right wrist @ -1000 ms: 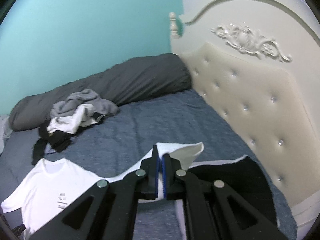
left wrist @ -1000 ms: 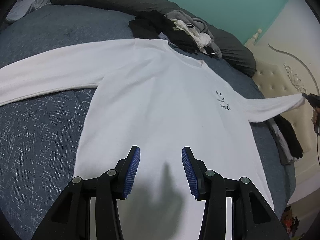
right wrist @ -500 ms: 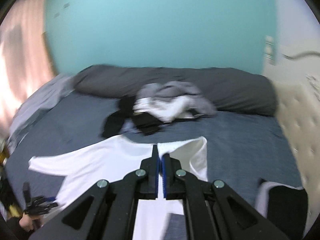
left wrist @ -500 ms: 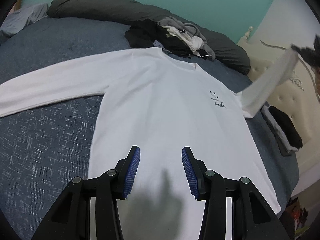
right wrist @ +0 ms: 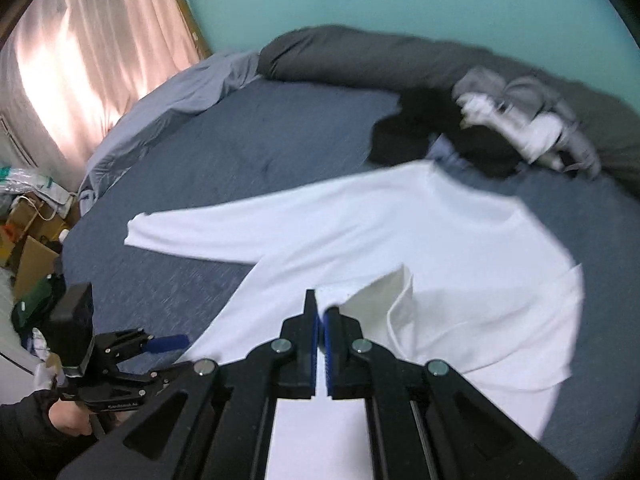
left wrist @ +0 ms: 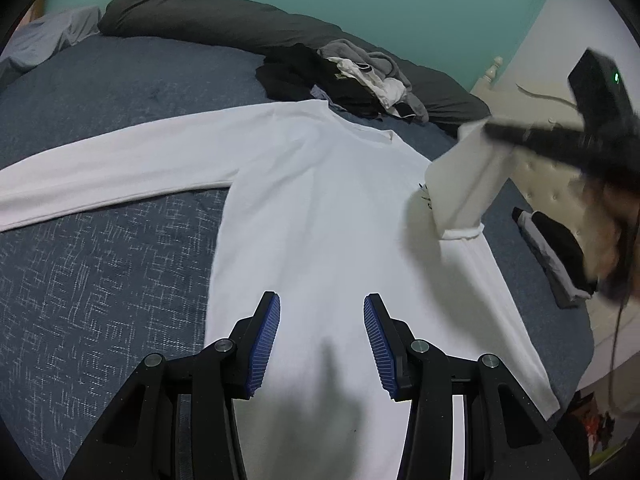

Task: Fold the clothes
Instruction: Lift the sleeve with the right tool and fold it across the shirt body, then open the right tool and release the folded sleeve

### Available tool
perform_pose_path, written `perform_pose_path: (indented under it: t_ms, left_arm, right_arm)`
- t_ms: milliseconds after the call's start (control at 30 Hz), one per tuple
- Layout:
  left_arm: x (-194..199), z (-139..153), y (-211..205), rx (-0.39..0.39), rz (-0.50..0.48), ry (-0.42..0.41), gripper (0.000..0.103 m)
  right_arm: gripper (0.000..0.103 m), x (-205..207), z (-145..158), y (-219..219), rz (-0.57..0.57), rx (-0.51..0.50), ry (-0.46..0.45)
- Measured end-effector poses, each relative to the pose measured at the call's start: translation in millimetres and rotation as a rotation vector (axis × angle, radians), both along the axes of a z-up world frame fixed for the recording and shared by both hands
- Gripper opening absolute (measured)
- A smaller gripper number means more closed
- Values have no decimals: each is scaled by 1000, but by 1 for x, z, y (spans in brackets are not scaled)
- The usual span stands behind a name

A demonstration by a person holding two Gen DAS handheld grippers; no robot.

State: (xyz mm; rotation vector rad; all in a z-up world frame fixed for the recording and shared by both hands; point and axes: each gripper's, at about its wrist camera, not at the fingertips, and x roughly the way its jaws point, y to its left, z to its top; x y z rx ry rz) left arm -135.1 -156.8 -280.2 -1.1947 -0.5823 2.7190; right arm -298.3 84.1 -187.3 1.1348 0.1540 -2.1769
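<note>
Sleeve coming across the shirt on the bed

The right tongs (right wrist: pixel 321 322) are clamped on the cuff of the sleeve (left wrist: pixel 460 184), held up over the chest of the white shirt (left wrist: pixel 320 216), which lies flat on the bed (left wrist: pixel 100 260), hem towards us; the left tongs (left wrist: pixel 322 340) hover half-open and empty over the hem; the other sleeve (left wrist: pixel 120 168) runs out sideways; a blurred heap of clothes (left wrist: pixel 352 76), probably unfolded, sits beyond the collar.

Dim room, glow through the curtain (right wrist: pixel 92 64). Soft gripper shadow on the white shirt (left wrist: pixel 320 216). Blurry right view, bent dark edges.
</note>
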Motion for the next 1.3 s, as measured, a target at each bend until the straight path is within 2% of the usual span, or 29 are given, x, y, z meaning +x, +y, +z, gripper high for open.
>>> perform_pose_path:
  t_ms: [300,467,533,600,667,700,833,1100,1300]
  left_arm:
    - [1,3,-23,15,42,8,50]
    - [0,1,-29,25,54,1,52]
    - [0,-1,-30,24,53,-2,52]
    - [-1,-2,-29,23,50,-7,52]
    - [-3,-4,-28,21,47,-12,52]
    - [-4,-4,-27,20,45,-14,52]
    - [-8,-8,-23,20,31,-25,52]
    - [-37,-16,0,-1,-38,-59,52]
    - [-68,-26,17,-10,-72,-87,52]
  right_arm:
    - [2,23,-47,-32,39,-44,-93]
    - [7,27,-76,-37,22,6,-132]
    - [18,30,-82,-36,14,24,-128]
    - [38,34,-85,-32,20,-8,-149]
    - [46,39,-85,-28,20,-36,-154]
    - [46,42,-83,-25,18,-46,-142]
    - [46,49,-78,-5,-13,-82,-109]
    - [47,51,-100,83,-231,-181,-130]
    - [49,58,-111,137,-339,-286,-126]
